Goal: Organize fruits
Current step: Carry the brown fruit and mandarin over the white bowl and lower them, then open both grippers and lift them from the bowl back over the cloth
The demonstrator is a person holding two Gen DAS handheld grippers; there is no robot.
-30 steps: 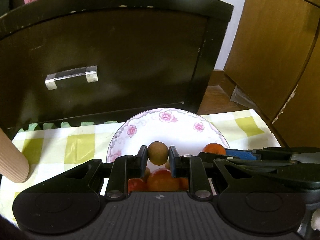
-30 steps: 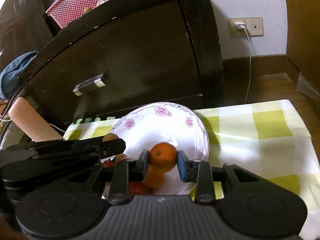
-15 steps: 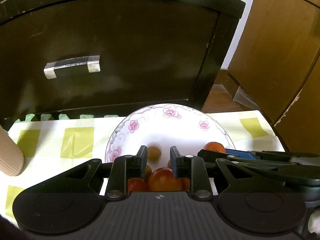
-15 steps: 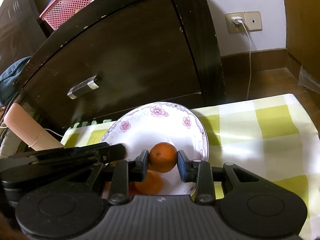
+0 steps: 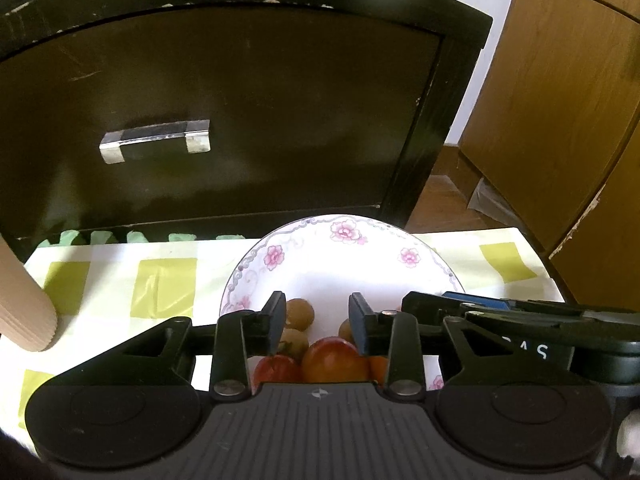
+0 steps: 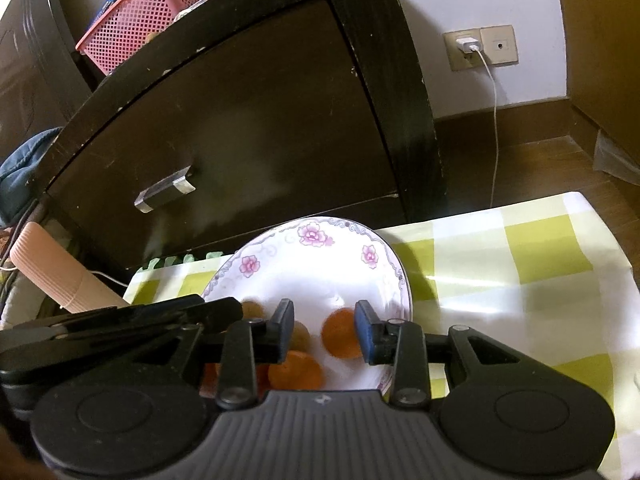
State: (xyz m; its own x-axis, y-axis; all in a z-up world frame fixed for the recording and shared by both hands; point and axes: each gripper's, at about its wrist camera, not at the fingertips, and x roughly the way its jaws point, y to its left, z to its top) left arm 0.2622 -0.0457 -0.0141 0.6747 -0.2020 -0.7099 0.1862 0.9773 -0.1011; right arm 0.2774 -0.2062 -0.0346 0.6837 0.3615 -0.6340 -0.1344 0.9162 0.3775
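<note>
Both tools have let go of their fruit since a second ago. Then, the left tool [image 5: 318, 316] pinched a small brown fruit [image 5: 300, 311] and the right tool [image 6: 323, 326] pinched a small orange [image 6: 340, 334]. Now the left jaws are opening, with nothing pressed between the pads; the brown fruit lies on the plate [image 5: 344, 256] low in the left wrist view, partly behind the left-hand finger. In the right wrist view the jaws stand spread too, despite the small reading; the orange shows blurred in the gap near the blue pad, apparently dropping or just landing on the plate, and I cannot tell whether it has settled.

As I judge it, two more fruits are delivered and both tools are free to fetch others, if any remain off the plate.

The flowered plate sits on the checked tabletop [image 6: 520, 272], at lower centre of both views. Its near half holds the fruit: other brown fruits [image 5: 294, 340], a red-orange fruit [image 5: 334, 364], a red one [image 5: 276, 368] and a further orange [image 6: 296, 370]. The far half is bare. A pink basket [image 6: 132, 12] at upper left of the right wrist view stands on the dark cabinet [image 5: 240, 120]; its contents are unclear.
</note>
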